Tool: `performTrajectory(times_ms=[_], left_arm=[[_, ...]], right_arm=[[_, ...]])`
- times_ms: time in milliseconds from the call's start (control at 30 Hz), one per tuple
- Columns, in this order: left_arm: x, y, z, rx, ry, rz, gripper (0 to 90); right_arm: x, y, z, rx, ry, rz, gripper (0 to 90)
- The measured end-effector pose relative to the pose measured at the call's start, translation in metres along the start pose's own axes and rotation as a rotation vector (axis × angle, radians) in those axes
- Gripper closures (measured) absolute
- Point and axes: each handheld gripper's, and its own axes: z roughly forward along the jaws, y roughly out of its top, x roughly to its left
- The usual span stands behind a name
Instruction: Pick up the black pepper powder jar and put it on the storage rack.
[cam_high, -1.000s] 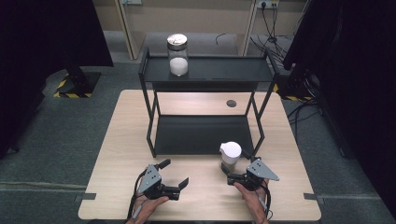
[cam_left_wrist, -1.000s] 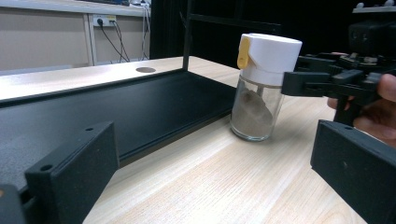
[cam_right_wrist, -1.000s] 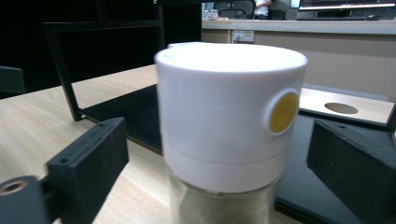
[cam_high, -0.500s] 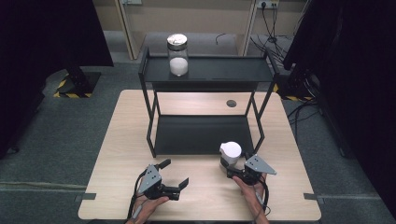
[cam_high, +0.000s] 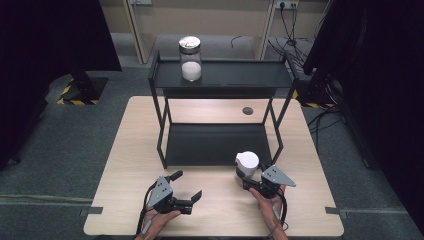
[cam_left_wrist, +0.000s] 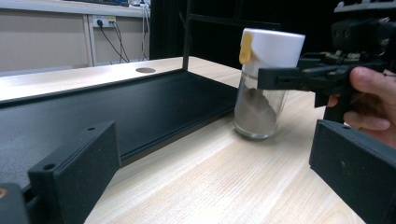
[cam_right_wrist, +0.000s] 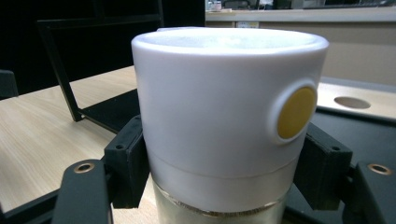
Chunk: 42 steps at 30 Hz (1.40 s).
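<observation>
Right gripper: clamped on the white-lidded jar; its jaws have just been closing, and in the right gripper view both black pads sit against the jar right under the lid, at about 9 and 3 o'clock of it.
White-lidded jar: upright on the wooden table, just in front of the rack's lower shelf, at about 5 o'clock from the middle of the table in the high view. Clear glass body with a brownish powder heaped inside, seen from the left gripper view; white cap with a round yellow button on its side.
Right hand: wrapped round the gripper's grip, at 5 o'clock of the jar.
Left gripper: jaws apart with nothing between them, resting low over the table at about 7 o'clock from the table's middle, well apart from the jar and aimed toward it.
Left hand: holds that gripper from below, at the near edge.
Black rack: two-tier metal frame across the far half of the table.
Second jar: stands upright on the rack's top shelf, toward its left end, at about 11 o'clock; white contents, metallic lid.
Table hole: small dark round opening behind the lower shelf, at about 1 o'clock.
</observation>
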Motion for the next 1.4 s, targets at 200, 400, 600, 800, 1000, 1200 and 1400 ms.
performTrajectory(times_ms=[200,400,600,800,1000,1200,1400], left_arm=[[0.001,-0.001,0.000,-0.002,0.003,-0.005,1.3],[0.002,-0.001,0.000,-0.004,0.005,-0.008,1.3],[0.002,-0.001,0.000,-0.001,0.009,-0.008,1.4],[0.002,-0.001,0.000,-0.004,0.009,-0.008,1.4],[0.002,-0.001,0.000,-0.005,0.006,-0.007,1.4],[0.001,0.000,0.000,-0.006,0.005,-0.006,1.4],[0.002,-0.001,0.000,-0.005,0.007,-0.010,1.4]], right_arm=[[0.002,0.009,-0.008,-0.024,0.007,0.010,30.4],[0.004,0.026,-0.013,-0.026,0.035,-0.003,30.5],[0.007,0.050,-0.016,-0.025,0.067,-0.022,30.5],[0.009,0.078,-0.014,-0.040,0.103,-0.036,30.5],[0.007,0.110,-0.008,-0.055,0.141,-0.041,30.6],[0.001,0.140,0.000,-0.049,0.183,-0.032,30.6],[-0.003,0.165,0.007,-0.048,0.208,-0.031,30.6]])
